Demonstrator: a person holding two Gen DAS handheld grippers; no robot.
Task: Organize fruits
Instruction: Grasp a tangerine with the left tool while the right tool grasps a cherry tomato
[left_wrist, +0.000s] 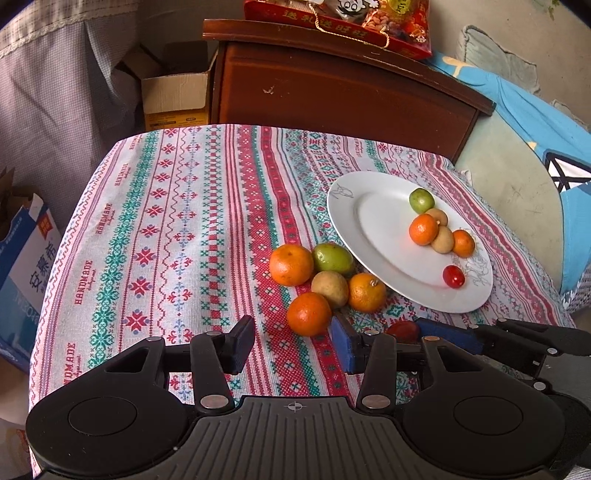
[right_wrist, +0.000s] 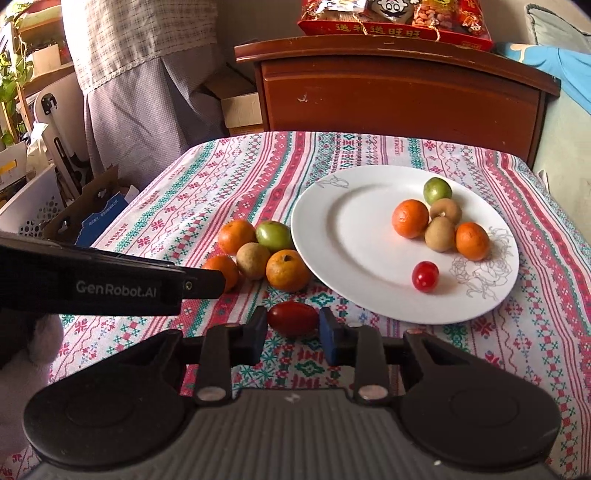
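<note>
A white plate (right_wrist: 351, 236) on the patterned tablecloth holds several fruits: two oranges, two brown fruits, a green one and a red cherry tomato (right_wrist: 424, 276). Left of the plate lies a pile (right_wrist: 264, 254) of three oranges, a green fruit and a brown fruit; the pile also shows in the left wrist view (left_wrist: 325, 280). My right gripper (right_wrist: 292, 325) is shut on an oblong red tomato (right_wrist: 292, 318) near the cloth, in front of the plate. My left gripper (left_wrist: 291, 343) is open and empty, just in front of the pile.
A dark wooden cabinet (right_wrist: 399, 96) with a red snack pack on top stands behind the table. Cardboard boxes (left_wrist: 173, 96) and a curtain are at the left. A bed with blue bedding (left_wrist: 535, 122) is at the right.
</note>
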